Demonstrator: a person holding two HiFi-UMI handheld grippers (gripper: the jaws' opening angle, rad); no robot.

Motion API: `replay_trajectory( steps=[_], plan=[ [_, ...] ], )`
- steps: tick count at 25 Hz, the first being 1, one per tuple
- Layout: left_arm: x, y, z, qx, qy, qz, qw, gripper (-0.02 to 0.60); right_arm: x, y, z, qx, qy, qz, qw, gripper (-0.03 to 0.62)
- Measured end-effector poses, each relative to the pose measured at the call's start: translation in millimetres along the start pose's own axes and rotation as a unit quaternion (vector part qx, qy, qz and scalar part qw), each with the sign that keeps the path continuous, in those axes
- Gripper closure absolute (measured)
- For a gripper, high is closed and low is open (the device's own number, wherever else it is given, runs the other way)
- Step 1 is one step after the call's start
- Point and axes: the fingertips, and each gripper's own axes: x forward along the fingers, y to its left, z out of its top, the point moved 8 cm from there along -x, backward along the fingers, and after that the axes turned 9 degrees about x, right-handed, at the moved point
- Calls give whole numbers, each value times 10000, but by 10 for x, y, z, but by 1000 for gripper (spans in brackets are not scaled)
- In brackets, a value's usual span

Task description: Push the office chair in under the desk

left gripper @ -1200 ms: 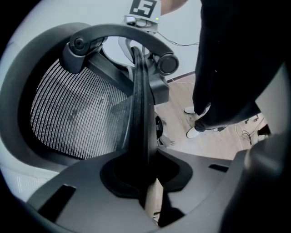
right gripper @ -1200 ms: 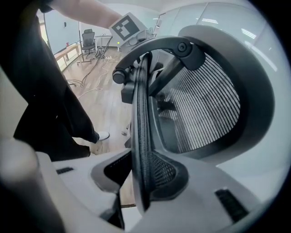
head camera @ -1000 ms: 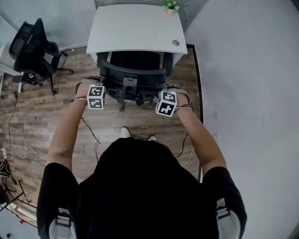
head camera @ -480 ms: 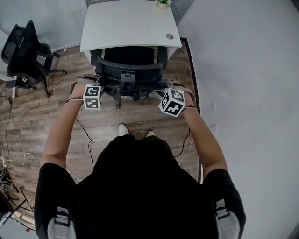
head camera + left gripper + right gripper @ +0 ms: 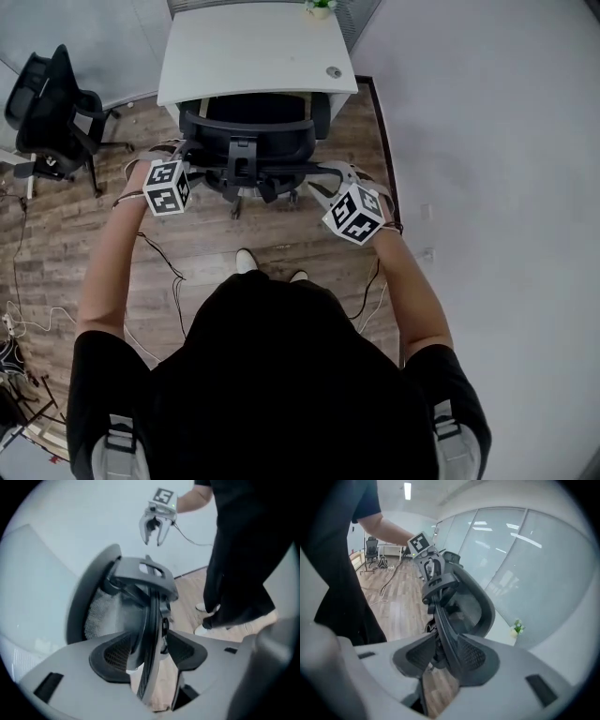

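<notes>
The left hand-held gripper (image 5: 149, 654) is released, its jaws standing apart around the thin side edge of the chair's (image 5: 248, 141) back. The right hand-held gripper (image 5: 443, 654) is spread the same way, with the opposite edge of the back lying between its jaws against one pad. The chair's seat sits under the front of the white desk (image 5: 253, 52), its back standing out toward the person over the wood floor (image 5: 281, 239), and a second chair (image 5: 47, 98) stands well apart on the left.
</notes>
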Motion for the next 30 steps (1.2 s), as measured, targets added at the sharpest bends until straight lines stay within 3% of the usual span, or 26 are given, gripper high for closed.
replay_trajectory(
  steps=[2, 5, 7, 10, 12, 13, 18, 21, 23, 24, 30],
  plan=[
    [-196, 29, 159, -689, -514, 424, 9954, 351, -137, -45, 69, 314, -567, 3, 9979, 457],
    [-450, 36, 451, -1621, -1281, 976, 9735, 385, -342, -84, 131, 821, -1494, 53, 9853, 459],
    [-615, 23, 691, -2123, -1799, 1317, 9514, 395, -491, -98, 152, 1145, -2063, 100, 9717, 459],
    [-893, 20, 1042, -2814, -2667, 1833, 9034, 419, -737, -118, 226, 1563, -2817, 196, 9465, 459],
    [-1041, 9, 1231, -3102, -3105, 2147, 8725, 438, -881, -113, 295, 1738, -3187, 239, 9315, 462],
    [-1095, -1, 1320, -3177, -3236, 2296, 8612, 446, -949, -107, 319, 1783, -3333, 232, 9255, 462],
    [-1227, -105, 1759, -3468, -3655, 2750, 8189, 517, -1285, -58, 270, 1927, -3884, 250, 9008, 485],
    [-1292, -133, 1945, -3645, -3845, 2933, 7958, 561, -1423, -42, 207, 1970, -4041, 224, 8930, 507],
    [-1319, -162, 2016, -3757, -3930, 2989, 7843, 586, -1489, -28, 182, 2024, -4122, 190, 8881, 539],
    [-1327, -176, 2058, -3769, -3954, 2991, 7824, 586, -1518, -21, 173, 2040, -4160, 173, 8860, 553],
    [-1317, -199, 2277, -3665, -3975, 3036, 7846, 586, -1617, 16, 123, 2005, -4248, 126, 8827, 591]
  ],
)
